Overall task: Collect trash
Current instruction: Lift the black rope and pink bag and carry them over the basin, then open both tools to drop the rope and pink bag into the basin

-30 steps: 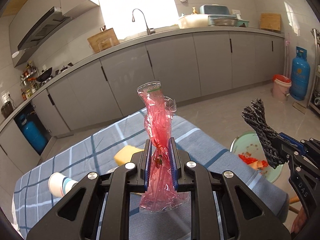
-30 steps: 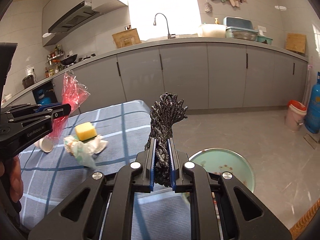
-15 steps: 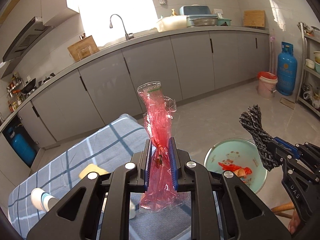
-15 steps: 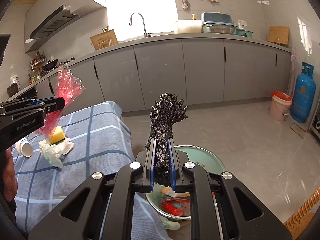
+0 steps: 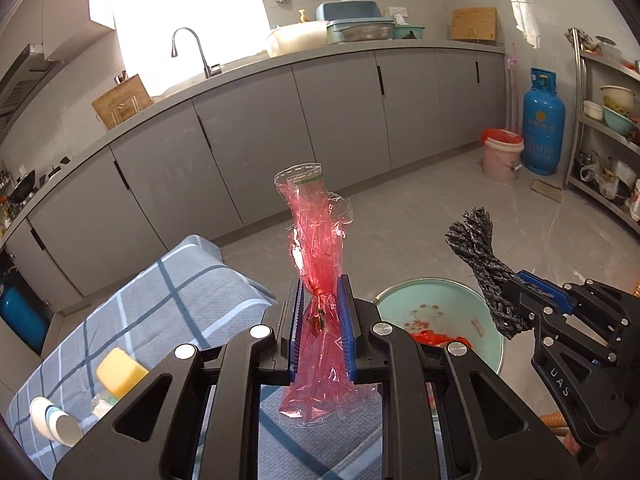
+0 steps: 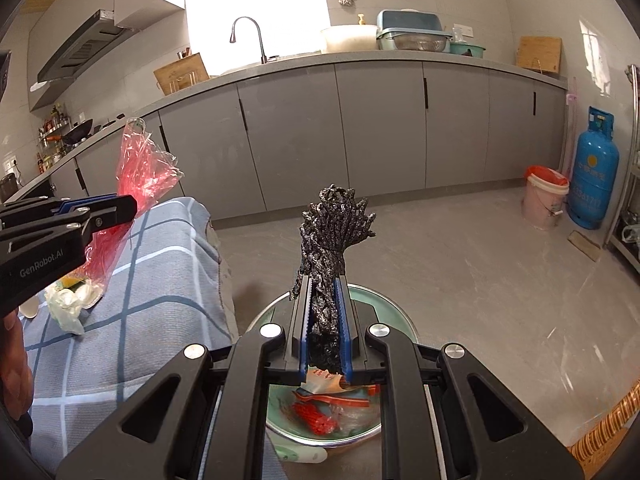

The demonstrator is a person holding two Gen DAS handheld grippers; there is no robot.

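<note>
left gripper [image 5: 319, 314] upright pinching red wrapper [image 5: 318, 240]

Bright window [image 5: 188, 20] glare; sharp frames, fisheye-bent edges.

I read "GenRobot.AI" in pale letters on the side of my left gripper [image 6: 96, 216], and "DAS" on my right gripper [image 5: 532, 300]; the gas cylinder's [image 6: 595, 174] markings are too blurred.

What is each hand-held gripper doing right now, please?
Left hand-held gripper: closed on a red plastic bag.
Right hand-held gripper: closed on a black rope bundle.
</note>
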